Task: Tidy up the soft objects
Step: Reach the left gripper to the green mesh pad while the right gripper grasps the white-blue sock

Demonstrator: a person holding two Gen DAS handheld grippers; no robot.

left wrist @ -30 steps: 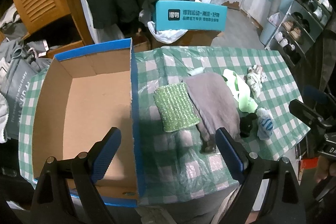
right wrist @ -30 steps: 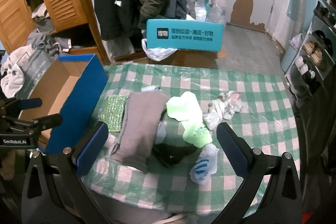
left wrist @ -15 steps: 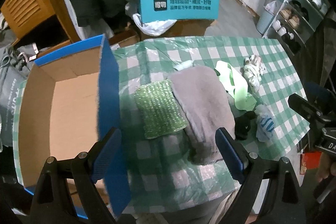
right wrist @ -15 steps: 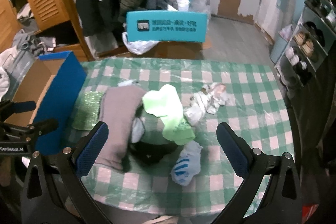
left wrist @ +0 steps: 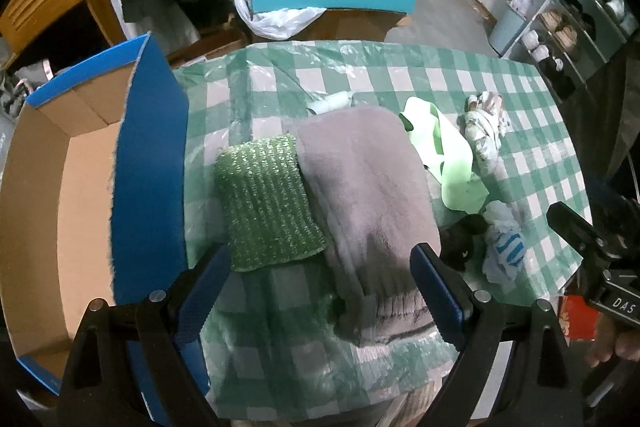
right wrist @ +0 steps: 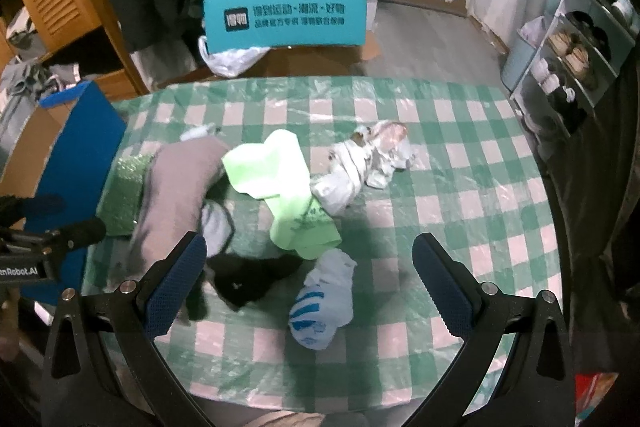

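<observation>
Through the left wrist camera I am looking down on a green-checked table. My left gripper is hanging wide open over the near edge with nothing between its blue pads. Its left finger is showing in front of the near corner of the green knitted cloth, its right finger in front of the near right edge of the grey folded towel; I cannot tell whether either is touching. The towel is lying just right of the green cloth and overlapping its right edge. Left of the cloth, a blue-walled cardboard box is standing open. Right of the towel, a light green sock is lying, with a patterned bundle farther right and a black sock and a white-and-blue sock nearer.

Through the right wrist camera I am seeing my right gripper spread equally wide and gripping nothing, hovering above the near middle of the table. The white-and-blue sock is lying between its fingers, with the black sock just left of it, by the left finger. The light green sock is lying beyond them, the grey towel to its left, the patterned bundle to its right.
</observation>
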